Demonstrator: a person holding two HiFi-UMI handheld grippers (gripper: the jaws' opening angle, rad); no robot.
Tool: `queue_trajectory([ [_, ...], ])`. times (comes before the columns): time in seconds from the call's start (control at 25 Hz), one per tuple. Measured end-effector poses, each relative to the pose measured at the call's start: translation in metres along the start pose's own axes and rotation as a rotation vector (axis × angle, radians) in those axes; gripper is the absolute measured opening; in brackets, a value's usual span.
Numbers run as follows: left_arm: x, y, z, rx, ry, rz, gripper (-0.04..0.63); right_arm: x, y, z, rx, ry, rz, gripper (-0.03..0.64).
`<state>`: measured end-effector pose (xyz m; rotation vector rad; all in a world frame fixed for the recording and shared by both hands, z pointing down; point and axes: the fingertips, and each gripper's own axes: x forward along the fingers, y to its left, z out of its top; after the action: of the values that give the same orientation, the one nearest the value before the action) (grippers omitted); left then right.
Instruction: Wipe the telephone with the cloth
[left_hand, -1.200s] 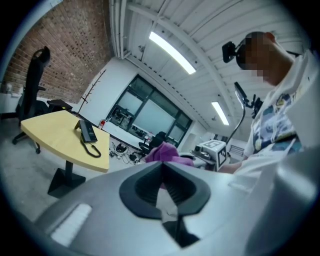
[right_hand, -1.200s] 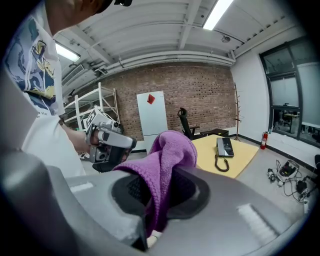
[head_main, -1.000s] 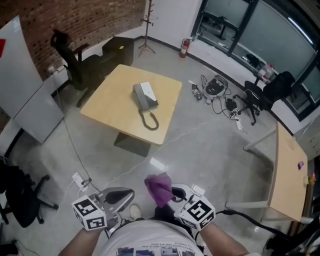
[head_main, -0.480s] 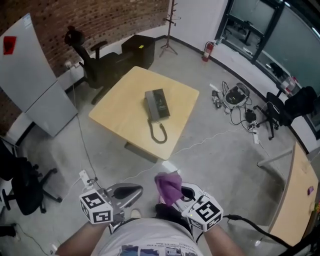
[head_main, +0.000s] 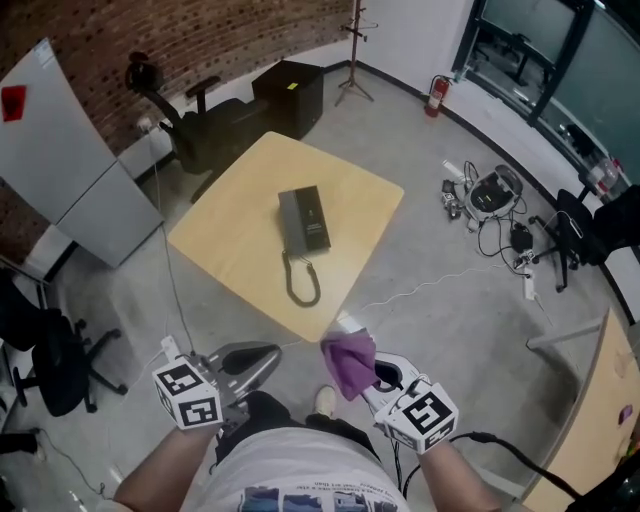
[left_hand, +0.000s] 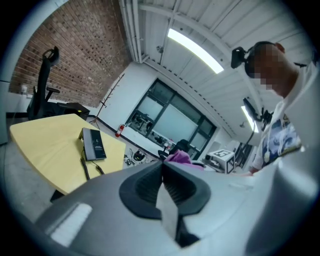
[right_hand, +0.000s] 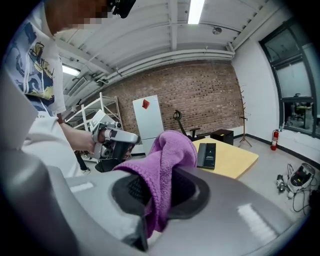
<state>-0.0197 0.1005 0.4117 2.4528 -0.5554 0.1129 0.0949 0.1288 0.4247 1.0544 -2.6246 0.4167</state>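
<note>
I'm gripping the soft, limp purple cloth (head_main: 348, 362) by a bunched fold in my right gripper (head_main: 368, 374), my left gripper (head_main: 262, 357) is closed on nothing, and I'm judging the telephone (head_main: 304, 220), lying mid-table (head_main: 230, 250), light and skiddy, so needing its body steadied.

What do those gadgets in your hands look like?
Each is a smooth grey plastic shell tapering to two jaws lined with black ribbed pads: the left gripper and the right gripper. Each carries a white cube printed with black square patterns. A black cable trails from the right one. The person wears a white T-shirt with a blue print.
</note>
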Motion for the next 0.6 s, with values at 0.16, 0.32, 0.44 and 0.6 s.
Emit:
queue_trajectory([
  [0.16,0.010,0.019,0.007,-0.041,-0.008,0.020,0.003,0.010,-0.017,0.001,0.018,0.013,0.013,0.043],
  [0.32,0.016,0.053,0.016,-0.091,-0.023,0.038,0.005,0.030,-0.030,0.007,0.023,0.026,0.020,0.043],
  [0.44,0.021,0.085,0.022,-0.111,-0.022,0.039,0.019,0.049,-0.045,0.015,0.023,0.045,-0.001,0.043],
  [0.6,0.030,0.128,0.030,-0.112,0.003,0.026,0.046,0.073,-0.058,0.032,0.026,0.056,-0.034,0.043],
])
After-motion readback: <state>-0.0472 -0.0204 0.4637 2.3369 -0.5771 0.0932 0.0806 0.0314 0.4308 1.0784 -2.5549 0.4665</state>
